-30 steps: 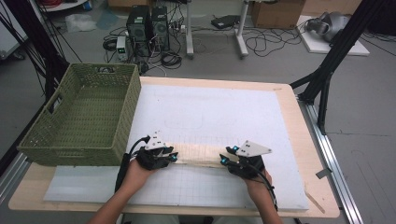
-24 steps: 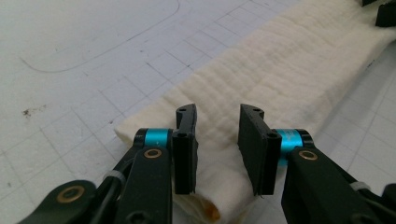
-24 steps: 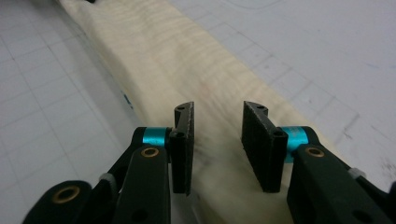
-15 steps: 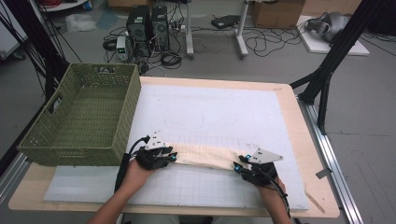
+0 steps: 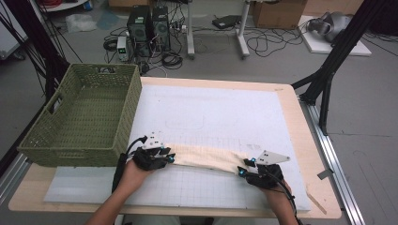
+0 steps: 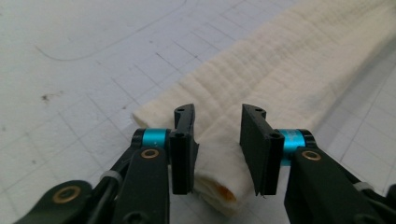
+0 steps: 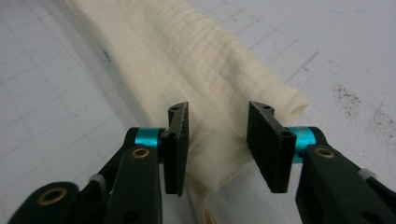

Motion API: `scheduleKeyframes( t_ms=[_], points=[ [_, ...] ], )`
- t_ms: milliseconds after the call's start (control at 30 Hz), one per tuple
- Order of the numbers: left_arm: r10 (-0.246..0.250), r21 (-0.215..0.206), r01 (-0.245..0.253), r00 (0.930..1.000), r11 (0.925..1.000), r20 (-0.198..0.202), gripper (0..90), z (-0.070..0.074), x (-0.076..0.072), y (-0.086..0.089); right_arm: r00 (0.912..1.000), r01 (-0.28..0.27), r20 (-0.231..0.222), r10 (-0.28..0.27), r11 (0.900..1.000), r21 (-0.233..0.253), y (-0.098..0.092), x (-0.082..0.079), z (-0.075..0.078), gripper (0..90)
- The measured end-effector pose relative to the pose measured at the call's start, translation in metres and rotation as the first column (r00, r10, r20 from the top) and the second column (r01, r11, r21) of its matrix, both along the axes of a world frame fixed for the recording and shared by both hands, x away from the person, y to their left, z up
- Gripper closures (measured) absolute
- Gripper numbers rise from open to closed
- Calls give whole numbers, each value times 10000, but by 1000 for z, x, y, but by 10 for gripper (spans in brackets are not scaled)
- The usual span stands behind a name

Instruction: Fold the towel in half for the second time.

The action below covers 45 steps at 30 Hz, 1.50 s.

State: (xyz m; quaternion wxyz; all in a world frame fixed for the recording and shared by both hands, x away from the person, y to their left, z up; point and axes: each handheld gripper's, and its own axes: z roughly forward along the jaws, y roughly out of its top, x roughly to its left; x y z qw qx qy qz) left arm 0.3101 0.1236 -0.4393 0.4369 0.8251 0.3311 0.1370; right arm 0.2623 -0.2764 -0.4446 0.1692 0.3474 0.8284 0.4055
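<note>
A long cream cloth (image 5: 206,158), folded into a narrow strip, lies stretched across the near part of the white gridded mat (image 5: 211,108). My left gripper (image 5: 170,158) holds its left end and my right gripper (image 5: 241,169) its right end. In the left gripper view the jaws (image 6: 218,112) pinch the gathered end of the cloth (image 6: 280,65), which runs away to the upper right. In the right gripper view the jaws (image 7: 219,109) squeeze the other end, with the cloth (image 7: 187,51) running off to the upper left.
A green woven basket (image 5: 80,150) stands at the table's left side, close to my left hand. The mat lies on a wooden table (image 5: 300,140). On the floor beyond are computer cases, cables and black stand legs.
My right gripper has moved right and slightly nearer, drawing the cloth out into a longer strip. The left gripper has stayed in place.
</note>
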Motion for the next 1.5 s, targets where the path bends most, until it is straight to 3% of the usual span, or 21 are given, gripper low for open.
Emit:
scheduleKeyframes(
  t_ms=[100, 200, 233, 333, 500, 700, 767, 867, 967, 1100, 1200, 1300, 1400, 1500],
  points=[
    [379, -591, -360, 9988, 9976, 306, 601, 11, 2, 12, 9988, -41, 489, 12, 9982, 597, -7, -3, 10, 565],
    [545, -1354, -502, 9981, 9895, 281, 584, 14, 4, 20, 9916, 378, 1169, -551, 9886, 1456, -14, -3, 22, 560],
    [463, -1377, -421, 9985, 9896, 280, 584, 14, 5, 21, 9893, 588, 1227, -786, 9858, 1574, -15, -2, 24, 574],
    [76, -1165, -57, 9998, 9932, 157, 600, 9, 4, 16, 9881, 965, 1100, -1076, 9901, 1017, -10, 4, 19, 635],
    [-123, -171, 121, 9999, 9998, -117, 658, -5, 3, 8, 9964, 709, 426, -727, 9966, 408, -1, 12, 3, 678],
    [-54, 153, 53, 10000, 9999, 78, 696, -7, -1, 8, 9958, 888, 224, -883, 9958, -233, -4, 13, -4, 684],
    [-39, 251, 36, 9999, 9997, 135, 698, -7, -3, 8, 9956, 932, 155, -929, 9955, -188, -6, 14, -5, 675],
    [35, 186, -37, 9999, 9998, 131, 692, -6, -4, 9, 9953, 939, 248, -932, 9952, -293, -5, 13, -4, 656],
    [244, -373, -240, 9996, 9990, 108, 609, -6, -3, 16, 9946, 947, 443, -937, 9953, -187, -7, 9, 0, 595],
    [711, -1555, -658, 9971, 9856, 284, 512, 1, -1, 29, 9922, 1059, 644, -1066, 9943, 145, -19, 4, 3, 494],
    [963, -2237, -817, 9938, 9712, 551, 421, 7, -2, 36, 9876, 1324, 787, -1356, 9902, 451, -28, 0, 7, 404],
    [1275, -2923, -970, 9880, 9514, 871, 300, 11, -3, 40, 9813, 1573, 971, -1661, 9832, 921, -34, -3, 15, 293],
    [1587, -3183, -1186, 9820, 9405, 1029, 198, 16, -6, 41, 9801, 1459, 1161, -1613, 9806, 1307, -35, -6, 21, 214],
    [1761, -3036, -1355, 9781, 9431, 1105, 156, 19, -9, 40, 9763, 1473, 1419, -1633, 9822, 1166, -33, -9, 27, 180]
  ],
)
